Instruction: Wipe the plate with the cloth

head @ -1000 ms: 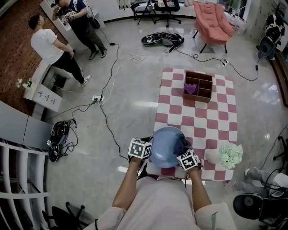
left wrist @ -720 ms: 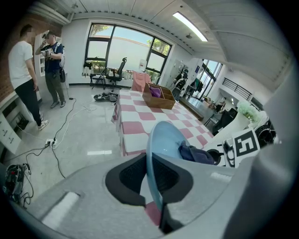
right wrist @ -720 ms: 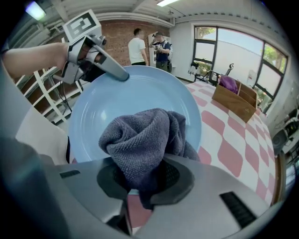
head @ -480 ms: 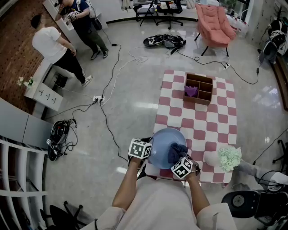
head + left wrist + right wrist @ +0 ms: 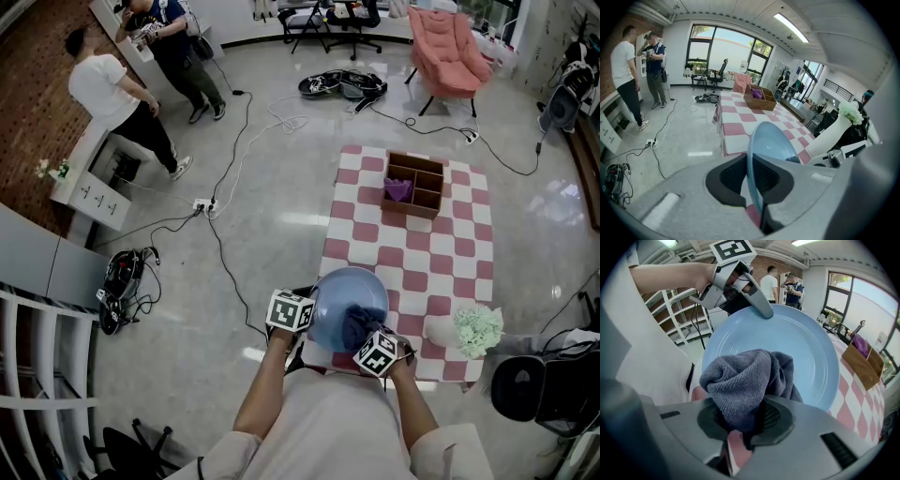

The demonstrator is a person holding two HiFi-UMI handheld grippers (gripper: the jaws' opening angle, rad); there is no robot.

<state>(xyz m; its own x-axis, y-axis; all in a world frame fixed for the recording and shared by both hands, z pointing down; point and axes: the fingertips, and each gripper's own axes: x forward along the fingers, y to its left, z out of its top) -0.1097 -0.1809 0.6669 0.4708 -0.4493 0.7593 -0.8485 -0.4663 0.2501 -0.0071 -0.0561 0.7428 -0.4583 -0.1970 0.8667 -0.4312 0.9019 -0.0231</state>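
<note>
Gripping the left rim of a pale blue plate [image 5: 342, 291] with the left gripper [image 5: 309, 321], jaws pinched tight on the thin edge, seen edge-on in the left gripper view [image 5: 752, 180]. Holding the plate tilted, off the surface, above the near end of a table [image 5: 412, 253] covered in red and white checks. Clamping a bunched, dark blue-grey cloth [image 5: 745, 378] in the right gripper [image 5: 745, 423], jaws closed on its folds with the bulk of the fabric bulging out ahead of them. Pressing that cloth against the lower right part of the plate's inner face, as seen from the head view. Reaching in from below, both forearms bare, both grippers close together at the plate. Standing at the table's far end, a wooden box [image 5: 413, 182] with compartments, something purple sitting in one of them. Standing at the near right corner, a white vase [image 5: 442, 327] with pale green flowers. Standing well apart at the far left of the room, two people [image 5: 103, 94], with cables [image 5: 225, 187] trailing across the shiny floor.
</note>
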